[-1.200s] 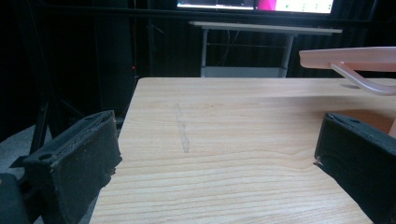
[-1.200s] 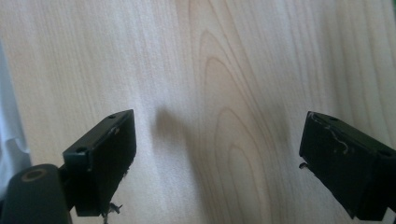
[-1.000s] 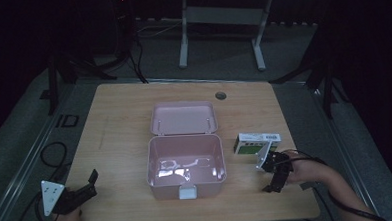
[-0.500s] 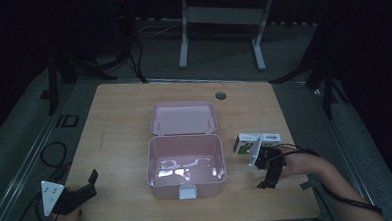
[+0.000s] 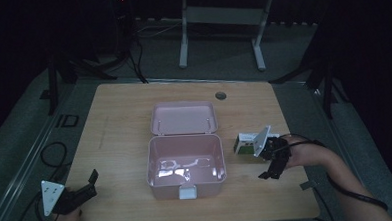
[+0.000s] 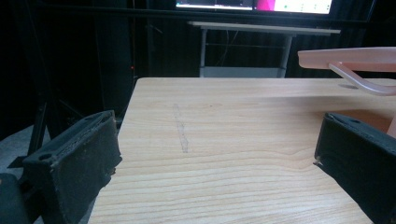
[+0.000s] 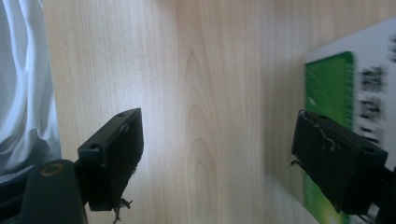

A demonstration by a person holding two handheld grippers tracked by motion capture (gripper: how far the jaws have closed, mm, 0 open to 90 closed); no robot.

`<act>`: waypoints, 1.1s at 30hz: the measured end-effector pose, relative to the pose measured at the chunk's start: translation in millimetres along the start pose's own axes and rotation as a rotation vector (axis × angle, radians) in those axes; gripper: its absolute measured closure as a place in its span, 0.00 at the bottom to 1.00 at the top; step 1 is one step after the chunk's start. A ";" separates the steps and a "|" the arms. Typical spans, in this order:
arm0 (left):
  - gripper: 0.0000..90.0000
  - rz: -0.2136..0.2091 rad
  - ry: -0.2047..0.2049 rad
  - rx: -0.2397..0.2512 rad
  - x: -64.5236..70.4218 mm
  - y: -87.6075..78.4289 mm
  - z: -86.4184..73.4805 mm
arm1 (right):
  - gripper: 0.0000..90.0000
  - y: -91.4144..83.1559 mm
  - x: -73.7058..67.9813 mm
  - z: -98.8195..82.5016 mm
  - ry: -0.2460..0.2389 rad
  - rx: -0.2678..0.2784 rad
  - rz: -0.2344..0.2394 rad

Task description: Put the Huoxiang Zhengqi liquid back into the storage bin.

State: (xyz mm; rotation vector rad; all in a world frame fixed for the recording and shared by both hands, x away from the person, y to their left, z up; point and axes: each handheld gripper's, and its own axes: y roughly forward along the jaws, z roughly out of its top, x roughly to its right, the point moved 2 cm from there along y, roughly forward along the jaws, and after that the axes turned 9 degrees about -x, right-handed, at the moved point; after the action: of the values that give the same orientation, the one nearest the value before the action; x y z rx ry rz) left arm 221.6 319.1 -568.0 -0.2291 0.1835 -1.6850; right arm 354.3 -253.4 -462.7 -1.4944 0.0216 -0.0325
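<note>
A pink box (image 5: 185, 166) lies open at mid-table, its lid (image 5: 184, 117) folded back flat and some clear wrapping inside. To its right lies a small white and green carton (image 5: 244, 143). My right gripper (image 5: 268, 160) hovers beside that carton, turned on its side and open; its own view has the carton (image 7: 357, 112) next to one jaw and bare wood between the jaws. At the table's near left corner my left gripper (image 5: 83, 189) rests open, holding nothing, and the pink lid's edge (image 6: 348, 56) shows in its own view.
The wooden table (image 5: 120, 134) has a round cable hole (image 5: 220, 95) at its back edge. A white desk frame (image 5: 220, 24) and black stands are on the floor beyond. Cables (image 5: 51, 157) lie on the floor at the left.
My right gripper has moved left and away from me, closing in on the carton and rolling onto its side. The left gripper has stayed put.
</note>
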 end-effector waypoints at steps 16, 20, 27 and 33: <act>0.00 -0.001 0.001 -0.001 0.0 0.0 0.0 | 0.25 -32.3 42.1 -4.9 0.047 -0.030 -0.103; 0.00 -0.002 0.001 -0.001 0.0 0.0 0.0 | 0.28 -29.8 52.6 -6.3 0.049 -0.043 -0.104; 0.00 -0.002 0.001 -0.001 0.2 0.1 0.1 | 0.32 -20.4 69.4 -7.3 0.058 -0.072 -0.112; 0.00 -0.002 0.004 -0.001 0.3 0.0 0.0 | 0.43 -11.5 81.0 -6.2 0.046 -0.090 -0.134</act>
State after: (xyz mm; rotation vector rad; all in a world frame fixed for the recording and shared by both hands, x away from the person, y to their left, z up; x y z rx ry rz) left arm 221.7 318.8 -568.0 -0.2272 0.1873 -1.6870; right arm 434.9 -263.2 -451.3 -1.5828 -0.0412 -0.1759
